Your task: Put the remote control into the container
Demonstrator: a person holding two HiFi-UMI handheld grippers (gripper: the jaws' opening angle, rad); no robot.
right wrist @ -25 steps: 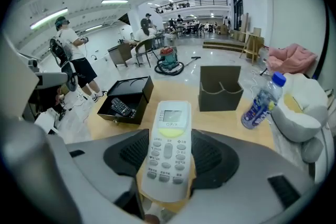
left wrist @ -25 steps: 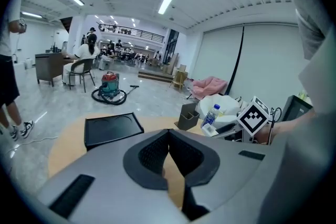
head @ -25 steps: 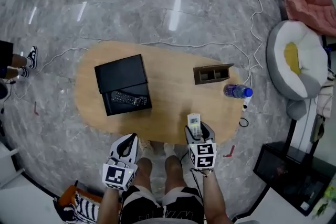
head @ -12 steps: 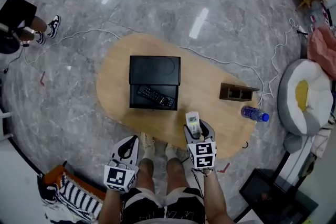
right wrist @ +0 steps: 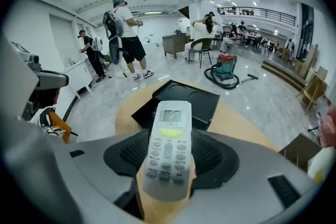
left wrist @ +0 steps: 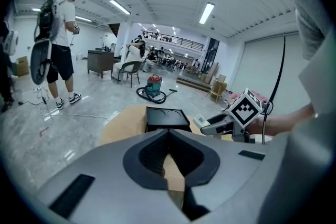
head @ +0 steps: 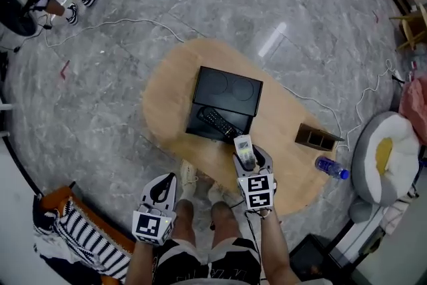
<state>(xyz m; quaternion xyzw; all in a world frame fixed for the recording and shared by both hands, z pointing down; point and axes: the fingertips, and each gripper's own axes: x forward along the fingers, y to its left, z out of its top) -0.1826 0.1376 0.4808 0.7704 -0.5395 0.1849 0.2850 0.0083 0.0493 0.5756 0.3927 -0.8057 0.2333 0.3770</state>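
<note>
Remote (right wrist: pixel 168 149) sits clamped in right claw (head: pixel 251 160), now just at near edge of black box (head: pixel 227 87), closer than a second ago; needs only lowering inside. Left claw (head: pixel 162 185) closed, empty, short of table (head: pixel 167 90).

The left gripper (head: pixel 163 178) and right gripper (head: pixel 248 158) had grey shells with black inner pads. Each bore a cube (head: pixel 257 192) of black-and-white square markers. The person wore dark shorts (head: pixel 207 261) and pale shoes (head: pixel 189 177).
</note>
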